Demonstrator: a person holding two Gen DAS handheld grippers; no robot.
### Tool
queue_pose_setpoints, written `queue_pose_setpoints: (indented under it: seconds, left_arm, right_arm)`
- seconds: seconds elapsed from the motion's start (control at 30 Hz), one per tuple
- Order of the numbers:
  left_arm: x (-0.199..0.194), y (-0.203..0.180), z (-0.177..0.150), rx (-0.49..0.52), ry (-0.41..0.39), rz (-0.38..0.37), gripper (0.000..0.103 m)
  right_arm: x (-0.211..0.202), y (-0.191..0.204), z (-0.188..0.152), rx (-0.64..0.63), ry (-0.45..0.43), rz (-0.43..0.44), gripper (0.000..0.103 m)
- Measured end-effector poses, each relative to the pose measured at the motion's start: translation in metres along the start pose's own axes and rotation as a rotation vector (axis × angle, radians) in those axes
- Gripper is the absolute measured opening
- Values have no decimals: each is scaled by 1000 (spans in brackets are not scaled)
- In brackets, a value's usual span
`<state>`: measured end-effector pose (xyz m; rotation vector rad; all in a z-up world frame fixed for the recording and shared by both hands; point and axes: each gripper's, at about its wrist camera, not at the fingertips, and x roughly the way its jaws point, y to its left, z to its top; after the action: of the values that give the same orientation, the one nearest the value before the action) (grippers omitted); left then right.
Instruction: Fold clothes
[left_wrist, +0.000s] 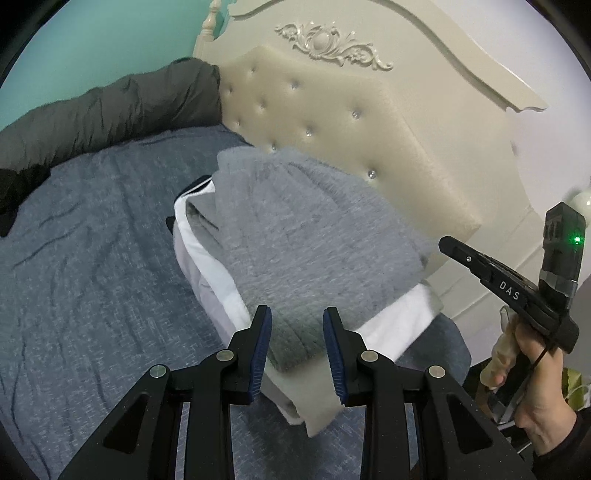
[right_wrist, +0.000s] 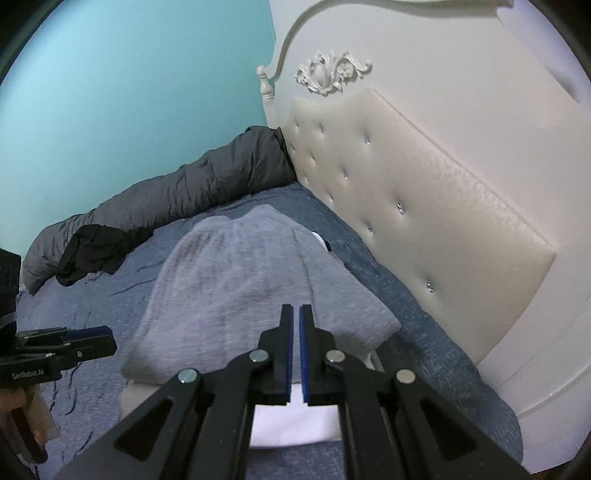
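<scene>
A folded grey knit sweater (left_wrist: 295, 236) (right_wrist: 251, 280) tops a stack of folded clothes on the bed, by the headboard. Under it lie a white garment (left_wrist: 207, 254) (right_wrist: 291, 424) and a beige one (left_wrist: 314, 410). My left gripper (left_wrist: 297, 317) hovers over the stack's near edge. Its jaws stand partly apart and nothing is pressed between the blue pads. My right gripper (right_wrist: 296, 308) is shut and empty above the near end of the sweater. In the left wrist view the right gripper (left_wrist: 445, 243) is held in a hand at the right. The left gripper (right_wrist: 110, 341) shows at the right wrist view's left edge.
The stack rests on a blue-grey bedspread (left_wrist: 92, 240) (right_wrist: 406, 295). A rolled dark grey duvet (left_wrist: 110, 107) (right_wrist: 184, 184) lies along the teal wall, with a black garment (right_wrist: 92, 251) against it. A cream tufted headboard (left_wrist: 351, 129) (right_wrist: 424, 206) stands close behind the stack.
</scene>
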<state>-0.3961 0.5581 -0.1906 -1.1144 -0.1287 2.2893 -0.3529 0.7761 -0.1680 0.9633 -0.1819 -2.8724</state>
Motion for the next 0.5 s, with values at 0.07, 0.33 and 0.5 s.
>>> queue_pose_setpoints:
  seconds: [0.07, 0.33, 0.5]
  left_arm:
    - [-9, -1, 2, 3, -7, -2, 32]
    - [-56, -20, -8, 21, -32, -4, 34]
    - [-85, -29, -18, 36, -50, 3, 37]
  right_arm:
    - [-9, 5, 1, 4, -6, -4, 2]
    - [-53, 22, -4, 20, -28, -13, 2]
    - [-84, 36, -12, 26, -49, -17, 3]
